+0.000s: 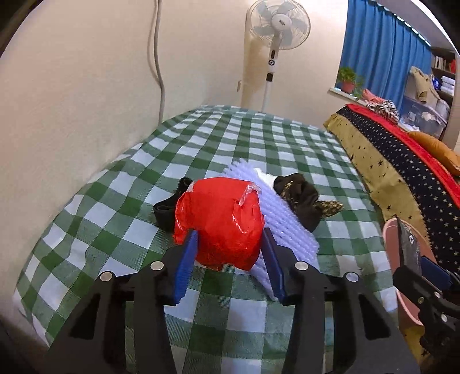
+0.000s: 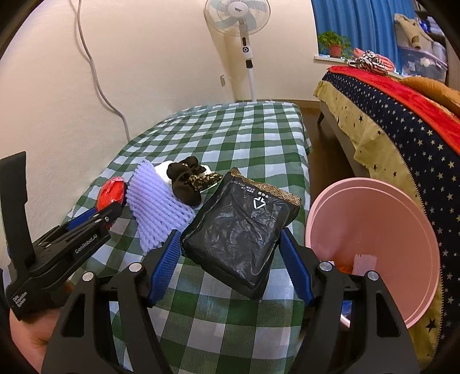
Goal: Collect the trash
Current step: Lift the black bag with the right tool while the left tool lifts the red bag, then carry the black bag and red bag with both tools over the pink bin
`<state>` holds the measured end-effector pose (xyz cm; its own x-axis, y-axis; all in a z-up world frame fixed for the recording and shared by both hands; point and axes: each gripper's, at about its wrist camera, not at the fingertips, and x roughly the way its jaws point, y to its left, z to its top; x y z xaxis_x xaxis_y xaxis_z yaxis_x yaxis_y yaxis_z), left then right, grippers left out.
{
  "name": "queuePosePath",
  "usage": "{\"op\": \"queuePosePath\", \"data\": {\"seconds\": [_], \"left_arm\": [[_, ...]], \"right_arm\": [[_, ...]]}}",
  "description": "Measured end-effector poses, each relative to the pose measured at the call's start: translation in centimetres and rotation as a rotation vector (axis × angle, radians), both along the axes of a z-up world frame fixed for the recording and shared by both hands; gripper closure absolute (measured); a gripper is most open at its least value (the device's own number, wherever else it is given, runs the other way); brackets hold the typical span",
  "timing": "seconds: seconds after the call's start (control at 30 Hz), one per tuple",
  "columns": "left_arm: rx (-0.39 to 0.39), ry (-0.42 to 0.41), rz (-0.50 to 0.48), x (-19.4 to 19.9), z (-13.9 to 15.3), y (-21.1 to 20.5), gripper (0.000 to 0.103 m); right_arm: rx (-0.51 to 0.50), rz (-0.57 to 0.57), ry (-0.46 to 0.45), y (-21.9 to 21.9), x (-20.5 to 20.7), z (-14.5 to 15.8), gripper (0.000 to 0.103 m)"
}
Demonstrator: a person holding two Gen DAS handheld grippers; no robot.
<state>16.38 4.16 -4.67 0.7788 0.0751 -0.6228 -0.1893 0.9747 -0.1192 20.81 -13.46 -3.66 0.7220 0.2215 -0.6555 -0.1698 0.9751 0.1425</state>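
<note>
Trash mid-collection: red wrapper (image 1: 221, 221) pinched in left claw (image 1: 230, 250), frame centre; black pouch (image 2: 241, 230) clamped in right claw (image 2: 230, 256) beside pink bin (image 2: 373, 247), lower right. Next judged: pouch carried over rim, released.

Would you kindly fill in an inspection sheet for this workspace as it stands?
Surface: green checked tablecloth, wrinkled.
Job's things: red wrapper; black foil pouch; purple foam net; pink bin at the table's right edge, some scraps inside.
Clutter: dark crumpled cloth; black strap.
Grippers: left gripper jaws around the red wrapper; right gripper jaws around the pouch.
Cables: grey cable down the wall.
Surroundings: pedestal fan, star-patterned bedspread, blue curtain, potted plant.
</note>
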Motion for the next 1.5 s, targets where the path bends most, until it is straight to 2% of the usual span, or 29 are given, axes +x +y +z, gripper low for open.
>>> {"op": "queuePosePath", "data": {"seconds": [0.57,1.07,1.5], "left_arm": [[-0.009,-0.079,-0.089,-2.6,2.8,-1.9,0.058],[-0.036,-0.133,-0.175,-3.1,4.0,-4.0,0.058],[-0.027,-0.168,-0.271,-2.9,4.4,-6.9,0.058]], "right_arm": [[-0.048,-0.015,-0.068,-1.8,-2.4,4.5,0.034],[-0.037,-0.061,-0.074,-4.4,-3.1,7.8,0.034],[-0.041,-0.119,-0.106,-10.1,-2.5,10.2,0.034]]}}
